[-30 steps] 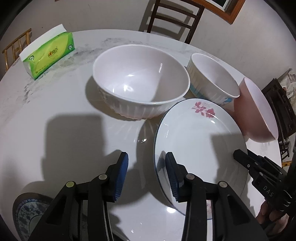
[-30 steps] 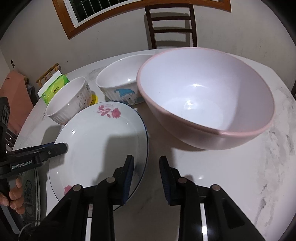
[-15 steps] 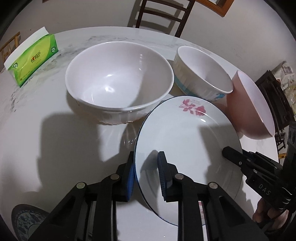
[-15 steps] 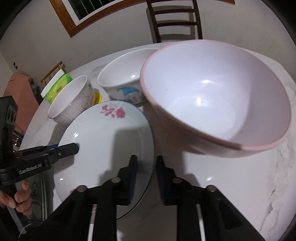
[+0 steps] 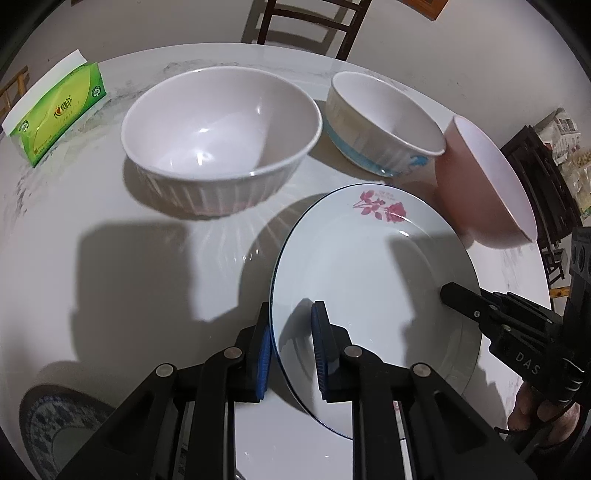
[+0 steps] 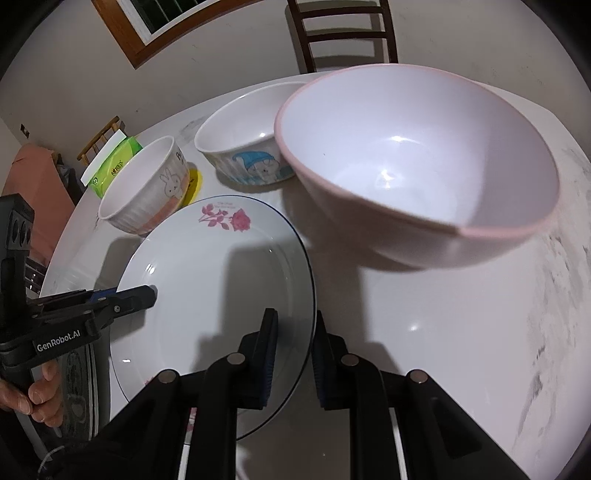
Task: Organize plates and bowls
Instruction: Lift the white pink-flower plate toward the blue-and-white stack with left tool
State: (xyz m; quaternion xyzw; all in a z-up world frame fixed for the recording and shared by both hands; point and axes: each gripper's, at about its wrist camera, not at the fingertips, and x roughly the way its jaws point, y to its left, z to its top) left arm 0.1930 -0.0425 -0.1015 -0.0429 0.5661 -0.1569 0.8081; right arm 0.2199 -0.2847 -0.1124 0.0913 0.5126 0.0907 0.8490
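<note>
A white plate [image 5: 369,277] with a pink flower print and a thin dark rim sits between both grippers. My left gripper [image 5: 291,310] has the plate's left rim between its blue pads, which press on it as the jaws are closing. My right gripper [image 6: 295,314] is shut on the opposite rim of the plate [image 6: 207,266]. Each gripper shows in the other's view: the right gripper [image 5: 448,291] and the left gripper [image 6: 147,293]. Behind the plate stand a ribbed white bowl [image 5: 221,122], a blue-printed bowl [image 5: 384,122] and a large pink bowl [image 6: 413,155].
A green tissue pack [image 5: 59,110] lies at the far left of the marble table [image 5: 110,258]. A blue-patterned plate [image 5: 48,432] shows at the near left edge. A wooden chair [image 6: 347,33] stands behind the table. A hand [image 6: 33,398] holds the left gripper.
Both grippers' jaws have narrowed from clearly apart onto the plate's rim, one on each side. The bowls have not moved on the table.
</note>
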